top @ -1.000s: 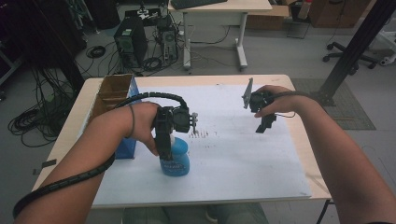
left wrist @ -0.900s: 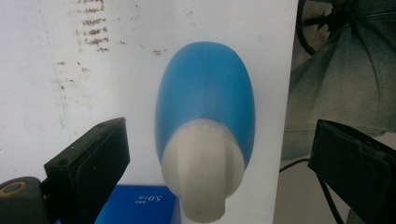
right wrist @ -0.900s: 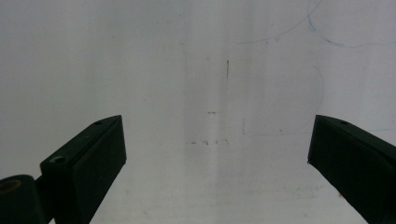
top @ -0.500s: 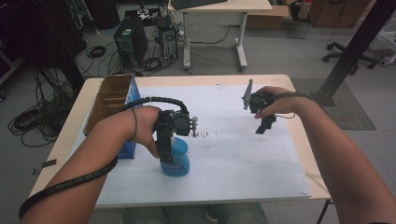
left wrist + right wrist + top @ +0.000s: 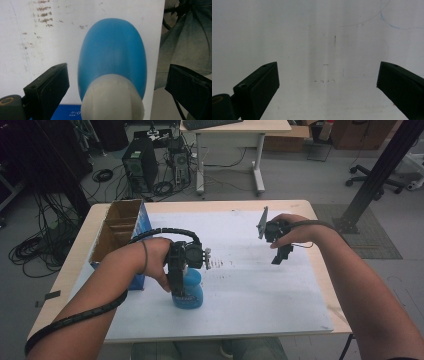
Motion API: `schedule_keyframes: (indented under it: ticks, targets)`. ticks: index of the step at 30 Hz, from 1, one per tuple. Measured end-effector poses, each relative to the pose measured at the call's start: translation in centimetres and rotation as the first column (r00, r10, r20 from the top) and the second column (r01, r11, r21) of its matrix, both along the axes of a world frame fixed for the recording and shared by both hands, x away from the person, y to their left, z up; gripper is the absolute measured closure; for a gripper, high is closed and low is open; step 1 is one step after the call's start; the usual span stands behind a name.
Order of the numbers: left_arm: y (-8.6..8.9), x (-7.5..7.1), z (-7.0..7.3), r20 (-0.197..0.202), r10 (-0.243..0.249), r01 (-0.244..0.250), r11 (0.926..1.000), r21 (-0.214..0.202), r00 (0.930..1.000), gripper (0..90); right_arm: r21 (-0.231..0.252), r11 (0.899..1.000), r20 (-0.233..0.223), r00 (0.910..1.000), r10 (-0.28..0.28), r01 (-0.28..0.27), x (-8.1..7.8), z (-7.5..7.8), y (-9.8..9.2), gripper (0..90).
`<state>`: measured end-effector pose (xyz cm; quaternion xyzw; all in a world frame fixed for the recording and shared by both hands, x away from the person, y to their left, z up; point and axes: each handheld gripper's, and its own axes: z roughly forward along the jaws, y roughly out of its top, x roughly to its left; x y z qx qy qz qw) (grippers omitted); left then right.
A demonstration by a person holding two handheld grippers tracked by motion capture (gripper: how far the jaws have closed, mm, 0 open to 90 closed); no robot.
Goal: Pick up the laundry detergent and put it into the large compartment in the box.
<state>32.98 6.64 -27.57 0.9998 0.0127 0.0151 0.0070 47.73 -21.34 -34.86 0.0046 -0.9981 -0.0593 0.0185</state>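
Little changed from a second ago: blue bottle (image 5: 188,291) stays upright on the tabletop's white sheet (image 5: 260,285) near the cardboard box (image 5: 116,229); left claw (image 5: 117,82) still straddles it, wide, not touching; right claw (image 5: 328,85) wide, empty, unmoved.

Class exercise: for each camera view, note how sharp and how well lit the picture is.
High view: dim, soft, the table's white sheet brightest. Left gripper view: the blue bottle and its white cap slightly soft, evenly lit. Right gripper view: flat grey light on the sheet, no glare.
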Motion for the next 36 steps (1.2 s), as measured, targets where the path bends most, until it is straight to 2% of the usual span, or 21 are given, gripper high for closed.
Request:
schedule_keyframes:
  ticks: [3,13,28,31,36]
  targets:
    - [0.0,0.0,-0.2,0.009,-0.001,0.001,0.9999,0.011,1.0,5.2,-0.002,1.0,0.001,1.0,-0.002,0.002,0.0,0.0,0.0,4.1]
    - [-0.1,0.1,-1.0,0.015,-0.006,0.006,1.0,0.002,0.9999,5.1,0.002,1.0,0.007,0.9999,-0.007,0.007,-0.1,0.2,-0.1,4.1]
    - [0.0,0.0,-1.4,0.023,0.002,-0.002,1.0,0.004,0.9997,6.1,0.008,1.0,0.002,1.0,-0.009,0.009,-0.1,-0.2,-0.3,4.3]
    - [0.0,-0.1,-1.5,0.019,0.001,-0.001,0.9998,0.02,0.9998,6.6,0.008,1.0,0.002,0.9999,-0.015,0.015,-0.1,-0.3,-0.5,4.3]
    - [0.1,0.0,-1.4,0.025,0.002,-0.002,1.0,0.009,0.9997,8.0,0.014,1.0,0.003,0.9999,-0.016,0.016,-0.1,-0.2,-0.5,4.3]
